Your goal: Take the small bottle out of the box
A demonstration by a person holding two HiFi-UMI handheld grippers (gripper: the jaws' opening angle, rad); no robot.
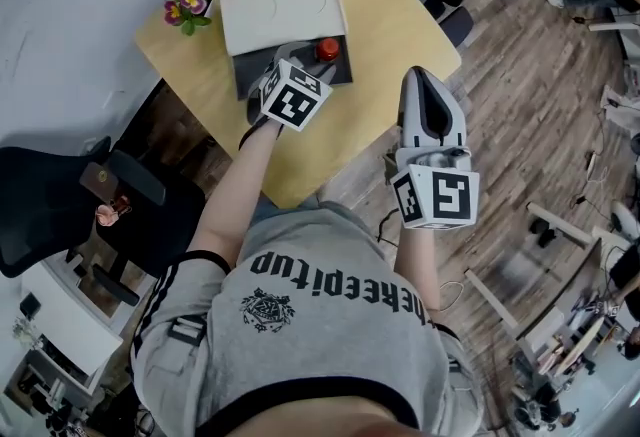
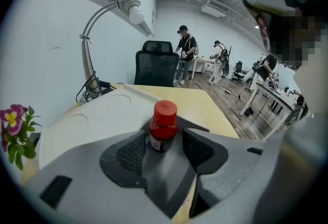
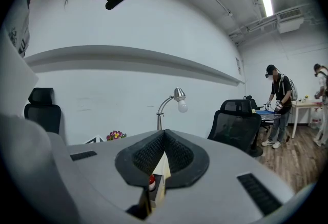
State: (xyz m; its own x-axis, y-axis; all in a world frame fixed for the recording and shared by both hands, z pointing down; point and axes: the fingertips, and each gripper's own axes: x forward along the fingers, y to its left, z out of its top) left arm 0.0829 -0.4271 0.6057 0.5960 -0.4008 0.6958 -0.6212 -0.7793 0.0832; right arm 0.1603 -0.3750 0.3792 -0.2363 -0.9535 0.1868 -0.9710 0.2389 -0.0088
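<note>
Count: one table (image 1: 400, 35), one box (image 1: 283, 13) with its white lid laid back, one small bottle (image 1: 328, 49) with a red cap, one lamp (image 2: 130, 7), one bunch of flowers (image 1: 188, 3), two grippers.

Left gripper (image 2: 165, 138): jaws spread. The bottle stood upright between the tips on the box's dark tray, and the pads were not pressing it.

Right gripper (image 3: 164, 136): jaws pressed together, empty, held off the table's near edge.

Only the head view showed the bottle in the tray's far right corner. Only the left gripper view showed the gap at the pads.
</note>
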